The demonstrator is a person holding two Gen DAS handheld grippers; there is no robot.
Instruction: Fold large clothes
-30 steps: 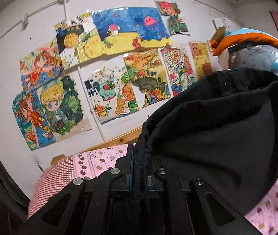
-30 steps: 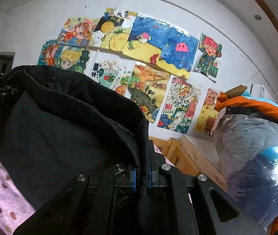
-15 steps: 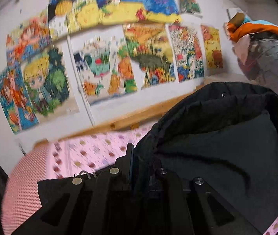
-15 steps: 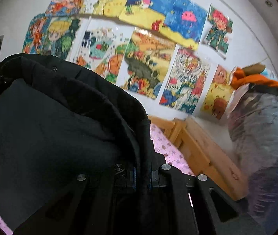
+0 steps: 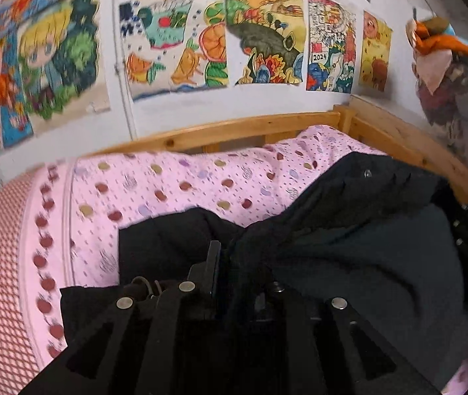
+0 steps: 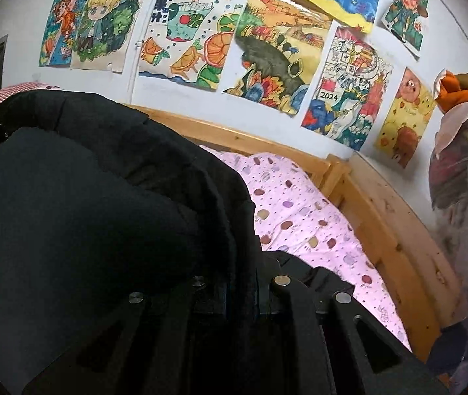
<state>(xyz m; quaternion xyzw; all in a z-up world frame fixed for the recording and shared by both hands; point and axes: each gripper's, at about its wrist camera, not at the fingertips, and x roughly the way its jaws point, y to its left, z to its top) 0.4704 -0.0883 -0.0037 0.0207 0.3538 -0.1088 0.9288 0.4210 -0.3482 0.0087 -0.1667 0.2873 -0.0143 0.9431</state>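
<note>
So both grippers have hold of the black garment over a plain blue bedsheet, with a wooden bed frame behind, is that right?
Not quite. The bedsheet is pink with coloured dots, not plain blue, as the left wrist view shows clearly. The rest holds: the left gripper and right gripper both have the black garment between their fingers, jaws starting to open, and the wooden bed frame runs behind.

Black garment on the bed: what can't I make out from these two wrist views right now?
- Left tongs, left view: tips buried in the black garment, jaws opening.
- Right tongs, right view: same, cloth covers the tips.
- Garment's near hem: cut off by both bottom edges.
- Pink bedsheet: left part motion-blurred.
</note>
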